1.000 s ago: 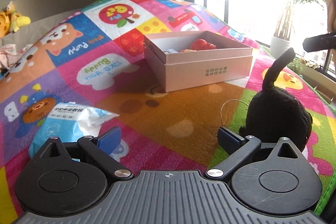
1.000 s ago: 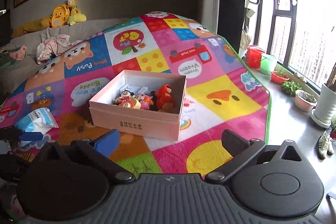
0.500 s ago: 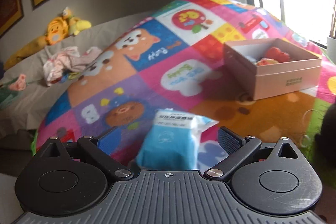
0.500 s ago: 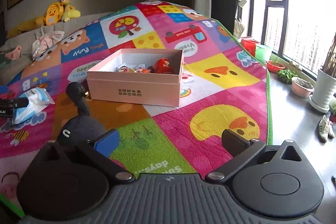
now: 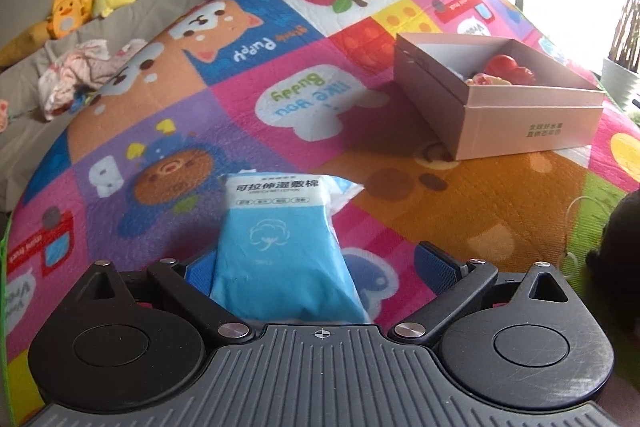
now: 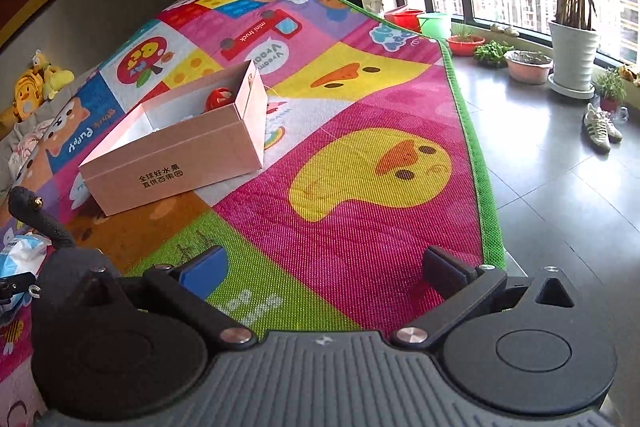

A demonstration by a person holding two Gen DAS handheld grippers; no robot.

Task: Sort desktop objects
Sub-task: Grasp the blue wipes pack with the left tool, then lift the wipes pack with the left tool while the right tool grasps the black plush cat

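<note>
**Left gripper straddling the blue wipe pack; right gripper spread over the mat**

The left gripper [image 5: 318, 267] is low over the play mat [image 5: 400, 219] with its jaws spread wide. The blue wipe pack [image 5: 280, 251] lies on the mat between the two fingers, its near end running under the gripper body. The left blue pad sits just beside or against the pack's left edge; contact cannot be confirmed. The right pad is clear of the pack, with mat showing in the gap. The pack's white label end points away from the gripper.

The pink box [image 5: 500, 103] stands on the mat to the far right of the pack, well apart from it, with its top open. A red toy [image 5: 508, 65] and other small items lie inside against the far wall. A black plush toy [image 5: 624, 247] is cut off by the right edge of the left wrist view.

The right gripper [image 6: 324, 267] is above the green and pink squares of the mat, jaws apart, with nothing between the fingers. In its view the pink box [image 6: 180, 155] is to the far left, the black plush toy [image 6: 44, 227] is at the near left beside the gripper body, and part of the wipe pack [image 6: 20, 255] shows at the left edge. Beyond the mat's right border lie a tiled floor [image 6: 560, 195], potted plants [image 6: 572, 55] and a pair of shoes [image 6: 600, 127].
</note>
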